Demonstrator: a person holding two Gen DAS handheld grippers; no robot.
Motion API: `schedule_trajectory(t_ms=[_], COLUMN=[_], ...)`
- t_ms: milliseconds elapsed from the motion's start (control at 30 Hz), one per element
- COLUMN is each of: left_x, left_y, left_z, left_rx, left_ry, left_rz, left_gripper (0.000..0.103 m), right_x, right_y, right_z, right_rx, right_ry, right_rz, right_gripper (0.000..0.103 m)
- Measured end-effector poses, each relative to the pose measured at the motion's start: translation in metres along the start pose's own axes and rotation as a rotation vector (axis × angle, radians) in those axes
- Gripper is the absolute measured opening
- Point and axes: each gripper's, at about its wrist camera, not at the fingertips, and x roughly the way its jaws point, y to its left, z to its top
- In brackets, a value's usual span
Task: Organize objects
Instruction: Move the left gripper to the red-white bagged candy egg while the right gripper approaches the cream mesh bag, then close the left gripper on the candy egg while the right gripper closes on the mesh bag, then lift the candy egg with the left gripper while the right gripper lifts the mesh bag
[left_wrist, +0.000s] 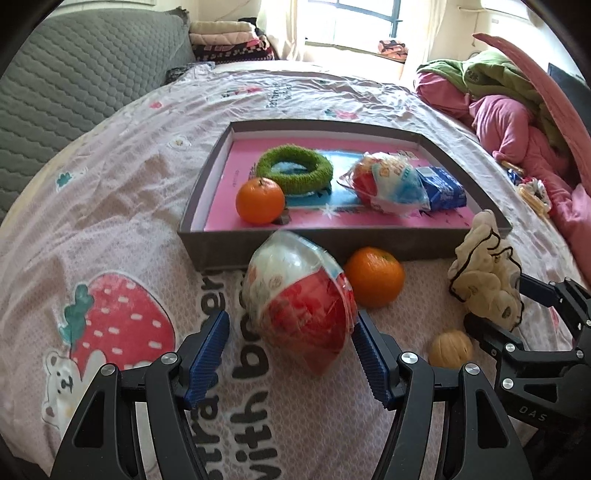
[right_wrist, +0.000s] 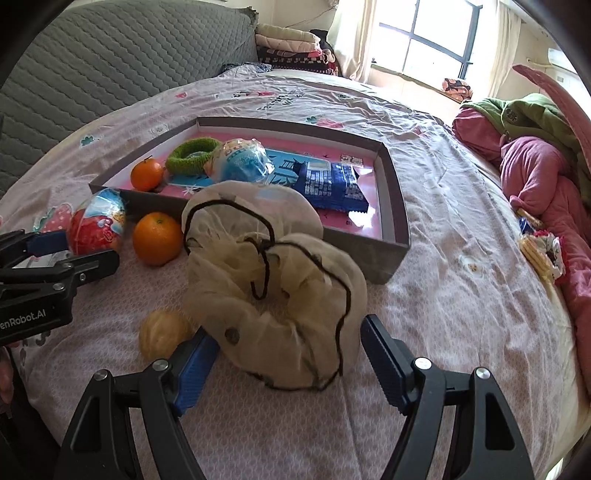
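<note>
Left gripper (left_wrist: 290, 341): jaws released, straddling the wrapped toy egg (left_wrist: 301, 306); slippery film, taking its middle.
Right gripper (right_wrist: 290, 363): jaws released, straddling the soft, light scrunchie (right_wrist: 277, 284).

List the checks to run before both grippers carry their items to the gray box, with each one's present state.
1. Left gripper around the wrapped egg toy: ok; firm contact cannot tell.
2. Right gripper around the cream scrunchie: ok; grip cannot tell.
3. Free floor in the box: ok, bare pink at the front.
4. Loose orange against the box wall, near the egg toy's path: not ok.
5. Grippers apart: ok.
</note>
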Motion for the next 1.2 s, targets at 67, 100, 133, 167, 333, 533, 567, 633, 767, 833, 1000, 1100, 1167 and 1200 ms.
schedule_trajectory(t_ms=[67, 100, 133, 167, 333, 533, 567, 633, 767, 833, 1000, 1100, 1167, 1200], left_x=[0.001, 0.002, 0.003, 0.004, 0.012, 0.017, 0.018, 0.020, 0.020, 0.019, 0.020, 0.017, 0.012, 0.010], left_y=[-0.001, -0.001, -0.001, -0.002, -0.005, 0.000, 0.001, 0.002, 0.007, 0.009, 0.012, 0.014, 0.015, 0.015], left_z=[0.003, 0.004, 0.005, 0.006, 0.011, 0.014, 0.014, 0.015, 0.014, 0.015, 0.015, 0.016, 0.016, 0.016], left_rx=[0.002, 0.004, 0.005, 0.008, 0.017, -0.002, -0.008, -0.020, -0.053, -0.064, -0.079, -0.092, -0.093, -0.090], left_ry=[-0.002, -0.002, -0.004, -0.003, 0.003, 0.018, 0.020, 0.023, 0.030, 0.024, 0.025, 0.014, -0.002, -0.011], left_rz=[0.002, 0.004, 0.006, 0.009, 0.030, 0.055, 0.058, 0.050, 0.015, -0.001, -0.019, -0.026, -0.022, -0.019], left_gripper=[0.070, 0.070, 0.070, 0.070, 0.070, 0.070, 0.070, 0.070, 0.069, 0.064, 0.063, 0.063, 0.063, 0.063], right_x=[0.002, 0.003, 0.005, 0.007, 0.018, 0.021, 0.021, 0.020, 0.015, 0.014, 0.010, 0.006, 0.003, 0.001], right_y=[0.000, 0.000, 0.000, 0.000, -0.001, 0.002, 0.003, 0.003, 0.002, 0.001, -0.001, -0.002, -0.003, -0.004], right_z=[0.005, 0.007, 0.009, 0.011, 0.020, 0.024, 0.025, 0.024, 0.024, 0.023, 0.024, 0.024, 0.025, 0.025], right_rx=[-0.004, -0.009, -0.014, -0.017, -0.006, -0.016, -0.018, -0.019, -0.016, -0.001, 0.018, 0.023, 0.030, 0.034], right_ry=[-0.008, -0.012, -0.013, -0.011, 0.009, 0.007, 0.005, 0.001, -0.015, -0.019, -0.040, -0.057, -0.071, -0.082], right_rz=[-0.002, -0.005, -0.007, -0.009, 0.013, 0.048, 0.053, 0.056, 0.055, 0.063, 0.075, 0.083, 0.094, 0.098], right_gripper=[0.076, 0.076, 0.076, 0.076, 0.065, 0.041, 0.039, 0.035, 0.030, 0.030, 0.030, 0.029, 0.028, 0.028])
